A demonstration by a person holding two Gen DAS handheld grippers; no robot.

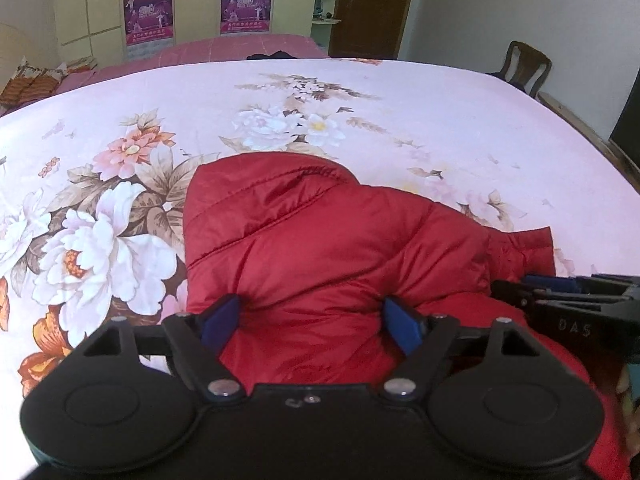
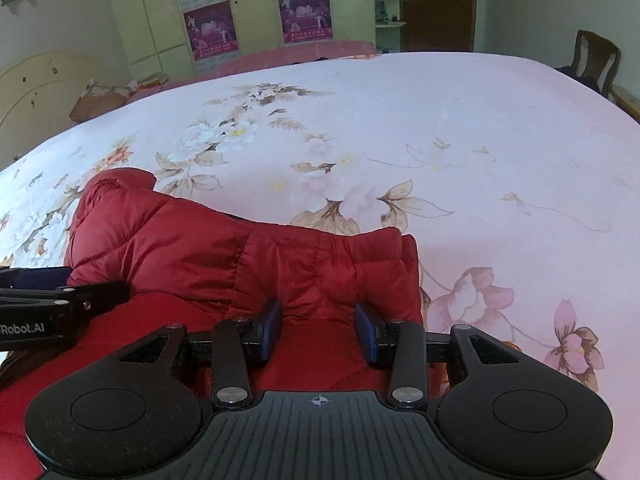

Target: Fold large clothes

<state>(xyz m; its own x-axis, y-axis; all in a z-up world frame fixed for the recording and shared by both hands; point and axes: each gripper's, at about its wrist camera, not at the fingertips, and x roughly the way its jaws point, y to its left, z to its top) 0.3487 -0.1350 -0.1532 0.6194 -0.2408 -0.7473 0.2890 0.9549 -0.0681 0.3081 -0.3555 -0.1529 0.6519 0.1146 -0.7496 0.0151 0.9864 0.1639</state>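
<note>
Here's the red puffer jacket (image 1: 320, 240), bunched in a padded heap on the near part of the bed (image 1: 440, 120), over the pink floral sheet (image 2: 480, 140). Its lower part runs under both cameras and is cut off, so its full shape is hard to judge.

Left claw (image 1: 312, 324): blue pads spread wide, a swell of red fabric bulging up between them. The pads sit against the folds on either side, but whether they actually pinch is not clear.

Right claw (image 2: 318, 332): narrower gap, pads dug into the quilted edge of the jacket, with a ridge of fabric between them; it looks gripped.

Each claw pokes into the other's view from the side, only partly visible. At the far edge, a wooden chair (image 1: 528, 66) is half hidden behind the bed, and the wardrobe (image 2: 240, 12) is cropped at the top.
</note>
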